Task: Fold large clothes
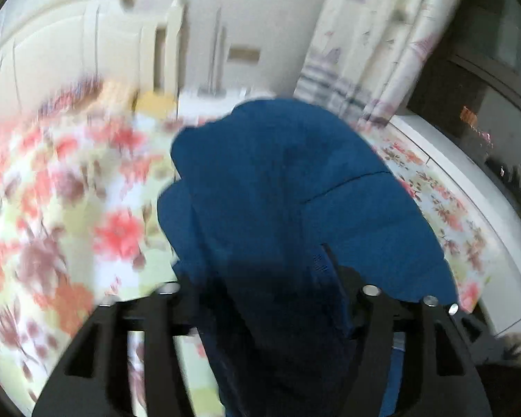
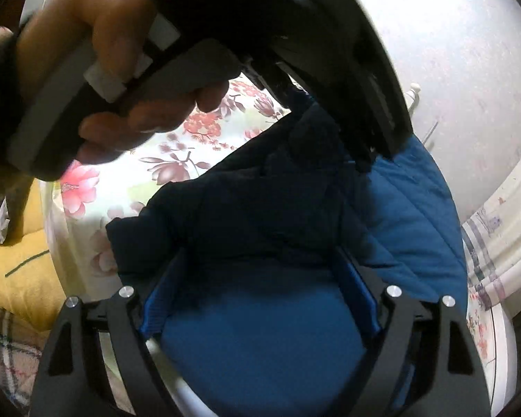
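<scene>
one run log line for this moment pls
blue jacket over floral bed sheet | left tongs gripping jacket | right tongs gripping jacket

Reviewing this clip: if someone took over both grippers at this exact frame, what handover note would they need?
Left gripper: blue cloth fills the space between its fingers and appears gripped; tips hidden.
Right gripper: likewise full of cloth, apparently gripped.
Blue quilted garment: bunched, lifted over the floral bedsheet; the right wrist view shows the left hand above it, holding the other gripper.
Done: garment picked up from both ends.
Left: no neat fold is visible yet; lay it down, bring edges together and flatten. Left view is blurred.
</scene>
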Available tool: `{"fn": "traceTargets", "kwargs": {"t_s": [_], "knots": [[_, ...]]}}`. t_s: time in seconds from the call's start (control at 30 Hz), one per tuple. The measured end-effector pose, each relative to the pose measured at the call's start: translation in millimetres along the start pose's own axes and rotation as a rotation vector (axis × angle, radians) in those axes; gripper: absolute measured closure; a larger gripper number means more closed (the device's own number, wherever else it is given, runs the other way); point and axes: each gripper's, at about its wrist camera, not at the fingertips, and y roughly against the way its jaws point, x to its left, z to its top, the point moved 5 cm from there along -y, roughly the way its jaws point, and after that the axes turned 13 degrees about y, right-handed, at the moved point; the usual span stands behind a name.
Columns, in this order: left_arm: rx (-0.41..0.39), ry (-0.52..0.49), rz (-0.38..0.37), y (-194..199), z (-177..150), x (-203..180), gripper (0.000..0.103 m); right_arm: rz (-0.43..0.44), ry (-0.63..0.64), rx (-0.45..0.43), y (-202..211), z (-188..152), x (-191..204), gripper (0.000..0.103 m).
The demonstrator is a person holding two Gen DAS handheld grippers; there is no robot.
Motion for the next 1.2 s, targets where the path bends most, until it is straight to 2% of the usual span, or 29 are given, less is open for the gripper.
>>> {"fn": "traceTargets", "kwargs": {"t_s": [0.03,0.1,0.13,0.17,0.23,0.27,0.3,0.33,0.37,0.43,0.5,0.53,0.57,0.6,0.67,0.73,0.8,0.87,0.93,1.0,1.07,1.2], "knots": [[0.055,0.105,-0.064,-5,4,14,0.013,-0.001,-0.002,-0.001,-1,0,-1,0.020],[0.170,0.420,-0.369,-11,14,58,0.013,-0.003,-0.001,-0.004,-4,-1,-3,0.020],[0.187,0.513,-0.475,-9,16,74,0.013,-0.007,0.000,-0.004,6,0,8,0.020],[0.170,0.614,-0.565,-2,19,98,0.013,-0.008,0.000,-0.005,8,2,17,0.020],[0.044,0.658,-0.466,23,23,126,0.013,-0.008,-0.002,-0.007,6,4,16,0.020],[-0.056,0.606,-0.442,48,29,126,0.013,-0.009,-0.003,-0.008,5,5,16,0.019],[-0.091,0.557,-0.476,61,32,116,0.013,-0.013,-0.004,-0.008,7,5,18,0.019],[-0.129,0.442,-0.537,83,37,88,0.013,-0.018,-0.003,-0.009,8,6,19,0.019],[-0.154,0.359,-0.519,93,39,67,0.013,-0.022,-0.002,-0.010,8,7,18,0.019],[-0.215,0.158,-0.374,100,43,16,0.013,-0.028,-0.004,-0.009,8,7,19,0.019],[-0.204,0.043,-0.299,84,44,-18,0.013,-0.033,-0.004,-0.007,10,8,19,0.019],[-0.162,0.000,-0.261,60,45,-31,0.013,-0.036,-0.004,-0.007,10,8,19,0.019],[-0.136,-0.027,-0.197,35,46,-34,0.020,-0.039,-0.003,-0.007,10,7,19,0.019],[-0.110,-0.047,-0.095,4,45,-27,0.024,-0.042,-0.003,-0.008,11,8,20,0.019],[-0.056,-0.020,0.007,-49,34,-1,0.029,-0.054,0.007,-0.021,15,10,19,0.019],[-0.082,0.023,-0.020,-69,30,19,0.028,-0.067,0.051,-0.018,14,12,23,0.019],[-0.085,0.059,-0.011,-70,32,26,0.028,-0.054,0.064,-0.016,16,13,24,0.020],[-0.094,0.038,0.031,-71,32,23,0.026,0.018,0.058,-0.011,23,14,19,0.023],[-0.102,0.037,0.046,-71,32,23,0.024,0.104,0.046,-0.053,42,14,3,0.029],[-0.112,0.037,0.044,-66,28,24,0.024,0.065,-0.023,-0.096,59,8,-40,0.040],[-0.115,0.040,0.042,-68,30,23,0.023,0.021,-0.164,-0.109,58,-1,-96,0.047],[-0.115,0.038,0.051,-68,29,20,0.021,-0.007,-0.438,-0.056,11,-21,-200,0.060]]}}
